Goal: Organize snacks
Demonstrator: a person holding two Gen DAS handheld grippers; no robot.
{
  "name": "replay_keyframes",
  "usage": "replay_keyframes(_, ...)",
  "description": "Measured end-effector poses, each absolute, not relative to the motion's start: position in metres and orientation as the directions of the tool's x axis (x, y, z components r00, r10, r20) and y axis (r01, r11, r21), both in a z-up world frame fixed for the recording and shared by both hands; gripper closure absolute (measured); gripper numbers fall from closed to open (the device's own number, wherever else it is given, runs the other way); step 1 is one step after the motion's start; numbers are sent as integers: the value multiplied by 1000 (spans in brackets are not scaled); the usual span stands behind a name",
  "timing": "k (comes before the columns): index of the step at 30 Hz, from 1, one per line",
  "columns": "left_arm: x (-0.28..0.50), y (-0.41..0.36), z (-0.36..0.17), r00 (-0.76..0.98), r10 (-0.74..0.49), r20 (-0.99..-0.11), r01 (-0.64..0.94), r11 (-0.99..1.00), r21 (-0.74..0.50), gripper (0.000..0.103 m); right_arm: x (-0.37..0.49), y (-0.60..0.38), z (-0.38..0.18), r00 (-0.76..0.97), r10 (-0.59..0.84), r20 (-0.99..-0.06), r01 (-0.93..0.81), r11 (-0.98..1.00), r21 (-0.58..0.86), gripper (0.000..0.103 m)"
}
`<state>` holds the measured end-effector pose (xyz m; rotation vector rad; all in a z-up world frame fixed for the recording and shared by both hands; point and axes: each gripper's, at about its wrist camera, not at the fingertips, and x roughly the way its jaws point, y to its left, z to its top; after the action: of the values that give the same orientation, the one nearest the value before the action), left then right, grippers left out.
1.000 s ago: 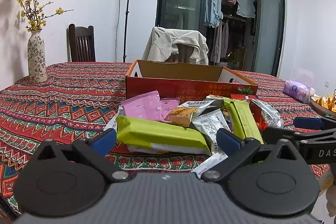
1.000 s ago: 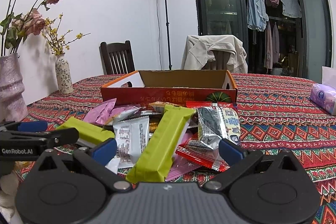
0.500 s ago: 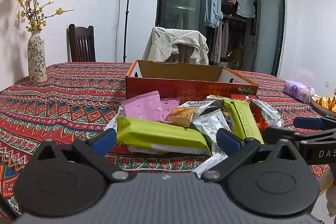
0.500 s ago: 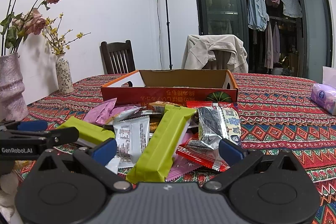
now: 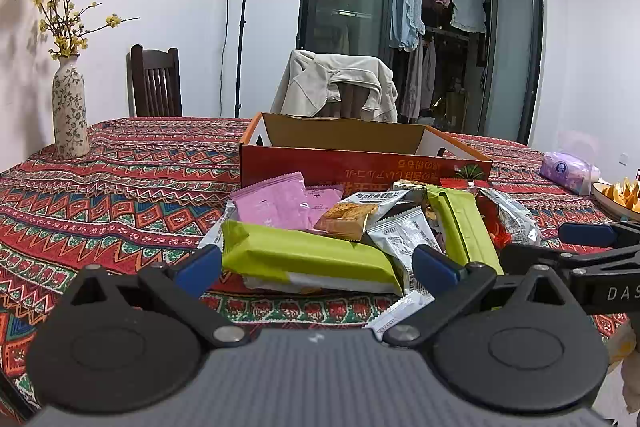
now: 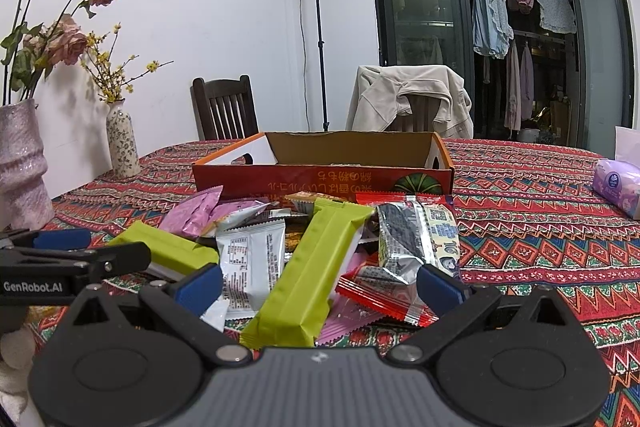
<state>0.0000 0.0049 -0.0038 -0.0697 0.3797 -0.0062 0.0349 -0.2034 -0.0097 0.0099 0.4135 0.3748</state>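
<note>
Your left gripper [image 5: 316,269] is low over the near edge of the table [image 5: 120,179], level, with its jaws wide apart and nothing between them. Just ahead of it lies a green snack bar [image 5: 308,259], at the front of the pile of snacks [image 5: 360,223]. The snacks lie on the patterned cloth in front of the open cardboard box [image 5: 360,163]. The red front wall of the box carries yellow writing, but it is upside down and I cannot read it.

Your right gripper [image 6: 320,287] is also low and level, jaws wide, holding nothing. A second green bar [image 6: 312,275] points toward it, between the two fingers but not touched. In this view the body of the left gripper shows the words "GenRobot.AI".
</note>
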Motion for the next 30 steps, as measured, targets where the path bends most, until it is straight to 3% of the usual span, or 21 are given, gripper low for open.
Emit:
replay_keyframes(18,-10,18,-7,928,0,-372,-32,996,-78,0,26,-190,-9,828,398,-395,-401,913,77,2)
replay_keyframes(26,-21,33,-10,924,28,-381,-66,994,-88,0,17,-165,-10,775,465,-428,-488,871,62,20)
replay_keyframes(30,-25,41,-12,921,38,-389,-82,992,-96,0,17,-149,-15,728,500,-469,-533,843,72,36)
